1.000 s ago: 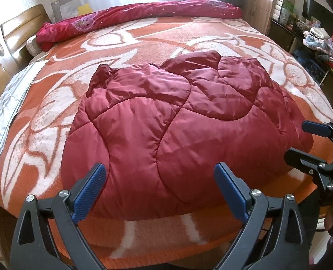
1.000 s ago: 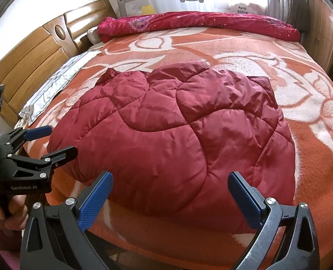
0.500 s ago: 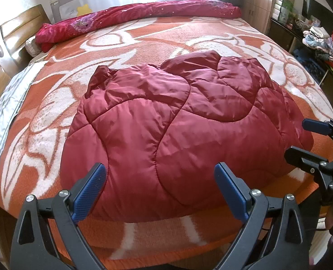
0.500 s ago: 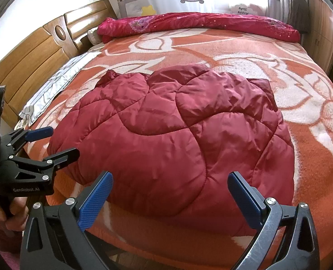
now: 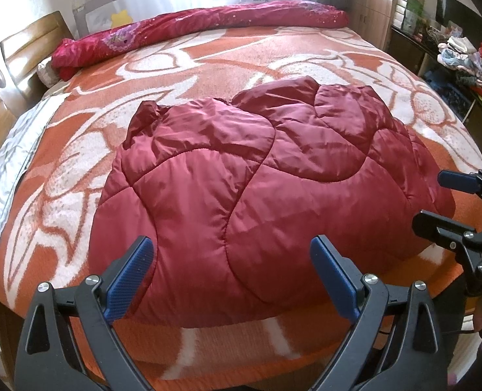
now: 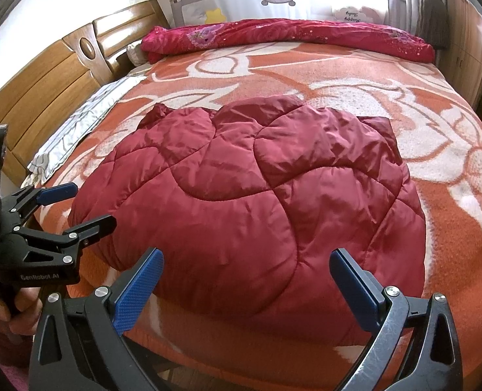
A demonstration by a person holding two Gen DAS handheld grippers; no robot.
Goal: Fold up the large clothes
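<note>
A dark red quilted padded garment (image 5: pixel 257 189) (image 6: pixel 257 195) lies folded into a rounded bundle near the front edge of the bed. My left gripper (image 5: pixel 231 277) hangs open just in front of its near edge, nothing between the blue pads. My right gripper (image 6: pixel 247 280) is open too, held off the garment's near edge. From the left wrist view the right gripper (image 5: pixel 436 202) shows at the garment's right side; from the right wrist view the left gripper (image 6: pixel 74 205) shows at its left side, held by a hand (image 6: pixel 16 309).
An orange and white patterned blanket (image 5: pixel 208 65) covers the bed. A rolled red floral quilt (image 6: pixel 290 36) lies along the far rail. A wooden headboard (image 6: pixel 45 84) and a striped pillow (image 6: pixel 78 130) are on the left. Shelves with clothes (image 5: pixel 462 62) stand at the right.
Both grippers have drawn back slightly and stay open. The garment has not visibly moved.
</note>
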